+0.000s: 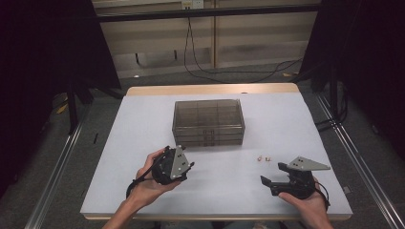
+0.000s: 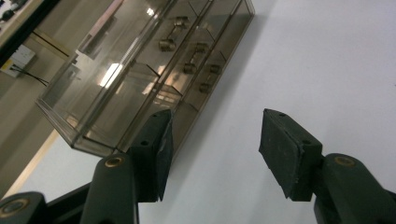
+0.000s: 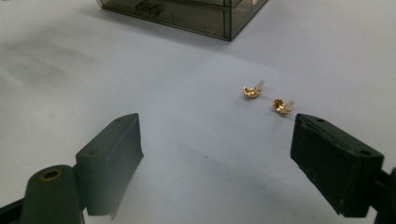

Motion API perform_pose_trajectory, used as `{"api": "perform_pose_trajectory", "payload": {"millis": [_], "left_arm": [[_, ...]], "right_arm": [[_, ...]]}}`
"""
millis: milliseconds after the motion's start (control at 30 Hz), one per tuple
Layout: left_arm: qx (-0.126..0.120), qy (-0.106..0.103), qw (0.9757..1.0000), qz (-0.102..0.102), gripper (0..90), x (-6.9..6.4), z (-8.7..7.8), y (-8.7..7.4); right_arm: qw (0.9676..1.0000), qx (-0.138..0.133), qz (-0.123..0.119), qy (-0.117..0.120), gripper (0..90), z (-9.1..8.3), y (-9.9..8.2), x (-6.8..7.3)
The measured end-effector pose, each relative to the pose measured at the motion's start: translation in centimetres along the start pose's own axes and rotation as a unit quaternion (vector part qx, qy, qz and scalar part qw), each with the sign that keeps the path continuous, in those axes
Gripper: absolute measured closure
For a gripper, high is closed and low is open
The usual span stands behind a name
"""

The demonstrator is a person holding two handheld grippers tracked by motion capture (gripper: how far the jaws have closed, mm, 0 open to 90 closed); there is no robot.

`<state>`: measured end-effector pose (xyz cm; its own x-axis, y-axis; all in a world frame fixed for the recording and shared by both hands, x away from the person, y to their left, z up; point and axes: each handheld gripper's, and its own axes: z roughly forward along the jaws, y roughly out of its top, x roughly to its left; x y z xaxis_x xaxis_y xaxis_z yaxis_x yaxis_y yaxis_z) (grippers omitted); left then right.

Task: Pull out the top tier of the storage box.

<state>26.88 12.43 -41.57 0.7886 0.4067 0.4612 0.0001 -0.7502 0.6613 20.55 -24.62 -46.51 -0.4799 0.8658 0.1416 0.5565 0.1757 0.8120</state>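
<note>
Holding both tools empty, we note left tool [image 1: 187, 168] half-open near the smoked box [image 1: 208, 122], right tool [image 1: 270, 174] wide open just short of two gold earrings [image 1: 263, 159] on the desk [image 1: 143, 124]

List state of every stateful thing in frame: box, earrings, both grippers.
drawer box: upright on the table, all drawers shut
two gold earrings: loose on the table, side by side, apart from the box, ungripped
left gripper: jaws apart, nothing between them, pointing at the box
right gripper: jaws wide open, empty, short of the earrings
</note>
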Motion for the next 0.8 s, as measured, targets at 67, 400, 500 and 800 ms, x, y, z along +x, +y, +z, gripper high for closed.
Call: {"api": "perform_pose_trajectory", "payload": {"millis": [67,400,500,800], "left_arm": [[0.001,0.002,1.0,0.001,44.9,0.0,0.1,0.2],[0.012,0.011,0.9989,0.044,48.8,-0.5,1.9,2.1],[0.013,0.014,0.9987,0.047,51.1,-0.4,2.2,2.3],[0.031,0.057,0.9933,0.095,54.9,-0.8,3.0,3.1]], "right_arm": [[1.0,0.003,-0.002,0.001,15.8,0.1,0.0,0.0],[1.0,0.004,-0.004,0.002,15.7,0.0,0.0,0.0],[1.0,0.005,-0.003,0.002,15.8,0.0,0.0,0.0],[0.9999,0.01,-0.004,0.005,15.7,0.0,0.0,0.0]]}}
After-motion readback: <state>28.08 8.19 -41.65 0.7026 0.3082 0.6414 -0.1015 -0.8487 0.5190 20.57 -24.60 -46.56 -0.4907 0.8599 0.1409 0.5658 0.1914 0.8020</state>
